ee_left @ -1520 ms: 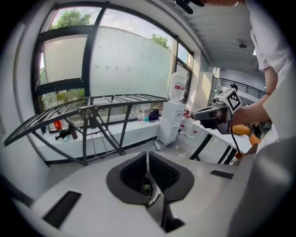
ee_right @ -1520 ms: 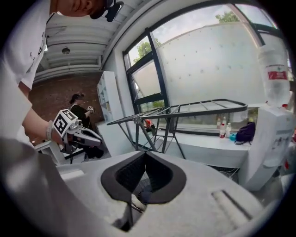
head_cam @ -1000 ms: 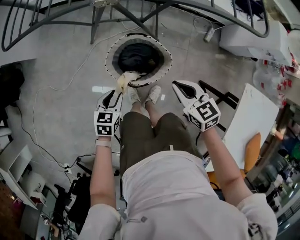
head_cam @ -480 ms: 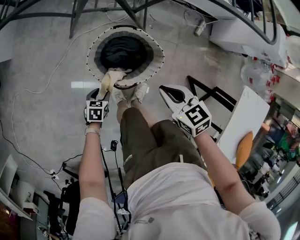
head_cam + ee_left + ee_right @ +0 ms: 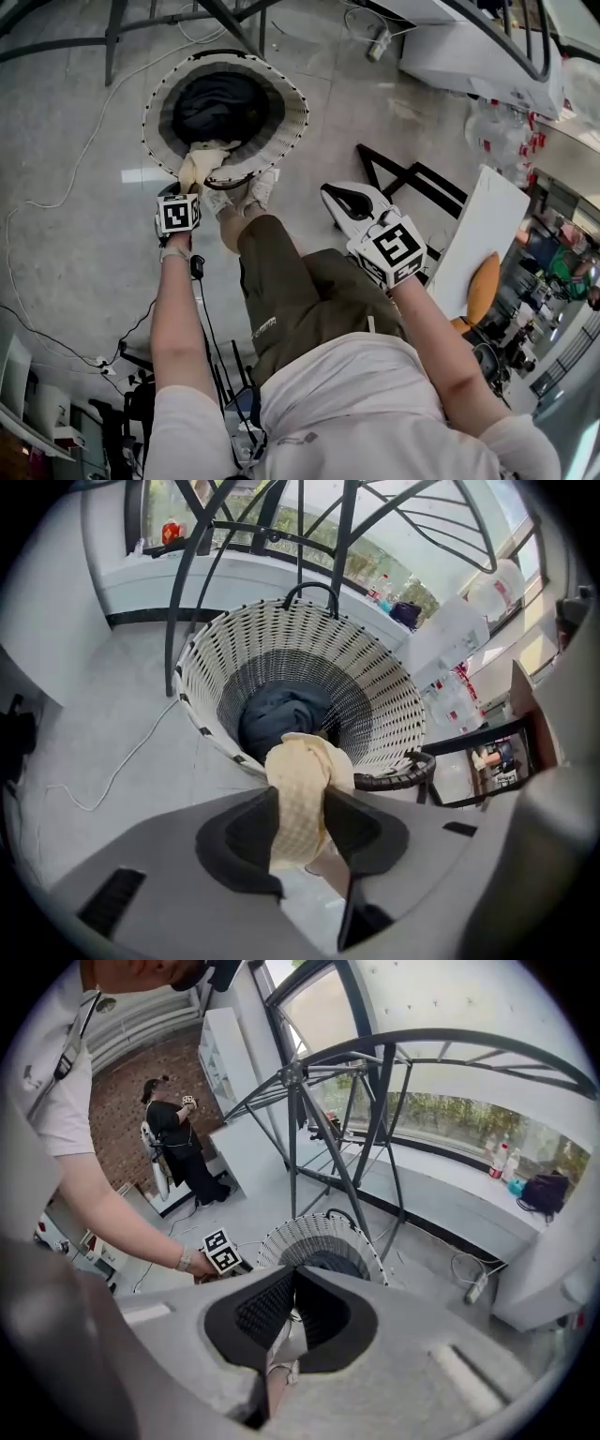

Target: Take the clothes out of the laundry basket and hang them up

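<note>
A white woven laundry basket (image 5: 281, 94) stands on the floor with a dark blue garment (image 5: 220, 103) inside. A pale yellow cloth (image 5: 202, 164) hangs over its near rim. My left gripper (image 5: 192, 187) points steeply down at that rim. In the left gripper view the yellow cloth (image 5: 300, 799) fills the gap of the left gripper (image 5: 300, 822); its jaws have just been closing and both pads press on the cloth. The basket (image 5: 375, 677) and dark garment (image 5: 281, 714) lie beyond. My right gripper (image 5: 337, 199) hangs above the person's knee, shut and empty, as the right gripper (image 5: 292, 1302) view also shows.
A dark metal drying rack (image 5: 234, 23) arches over the far side of the basket. A white cable (image 5: 56, 197) trails on the floor at left. A black folding stand (image 5: 412, 183) and a white board (image 5: 483, 234) are at right. Another person (image 5: 183, 1143) stands far off.
My left gripper has dropped to the basket's near rim and now has the yellow cloth between its jaws. The right gripper has sunk a little, still shut.
</note>
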Demonstrator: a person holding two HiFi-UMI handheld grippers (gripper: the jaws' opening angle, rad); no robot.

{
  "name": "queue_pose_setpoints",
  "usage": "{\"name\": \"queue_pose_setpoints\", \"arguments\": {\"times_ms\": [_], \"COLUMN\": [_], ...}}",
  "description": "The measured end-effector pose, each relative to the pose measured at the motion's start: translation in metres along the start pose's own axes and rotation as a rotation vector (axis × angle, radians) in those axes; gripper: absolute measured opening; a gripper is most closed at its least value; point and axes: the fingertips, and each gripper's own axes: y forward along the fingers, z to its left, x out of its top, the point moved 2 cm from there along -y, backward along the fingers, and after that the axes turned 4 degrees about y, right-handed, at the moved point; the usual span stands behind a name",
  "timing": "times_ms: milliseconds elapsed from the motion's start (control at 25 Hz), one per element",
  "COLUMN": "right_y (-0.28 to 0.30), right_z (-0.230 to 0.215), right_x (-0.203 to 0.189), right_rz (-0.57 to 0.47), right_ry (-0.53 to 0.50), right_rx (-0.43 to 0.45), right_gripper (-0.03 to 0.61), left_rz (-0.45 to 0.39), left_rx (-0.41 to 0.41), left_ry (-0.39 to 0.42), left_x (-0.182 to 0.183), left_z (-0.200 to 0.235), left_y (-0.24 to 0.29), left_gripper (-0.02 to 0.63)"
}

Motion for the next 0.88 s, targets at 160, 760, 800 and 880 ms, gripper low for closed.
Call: {"name": "queue_pose_setpoints", "arguments": {"times_ms": [160, 760, 800, 880], "right_y": [-0.005, -0.067, -0.069, -0.074], "right_z": [-0.006, 0.003, 0.006, 0.012], "right_x": [0.003, 0.059, 0.062, 0.067], "right_rz": [-0.012, -0.166, -0.177, -0.195], "right_ry": [0.056, 0.081, 0.083, 0.083], "right_rx": [-0.020, -0.076, -0.075, -0.072], "right_gripper": [0.006, 0.006, 0.006, 0.006], "left_rz": [-0.001, -0.095, -0.118, -0.165], "left_rx": [-0.007, -0.007, -0.005, -0.005], "left_ry": [0.070, 0.215, 0.226, 0.257], "left_x": [0.007, 0.039, 0.046, 0.061], "left_z": [-0.008, -0.056, -0.058, -0.062], "left_y": [-0.008, -0.148, -0.161, -0.189], "left_gripper": [0.089, 0.035, 0.035, 0.035]}}
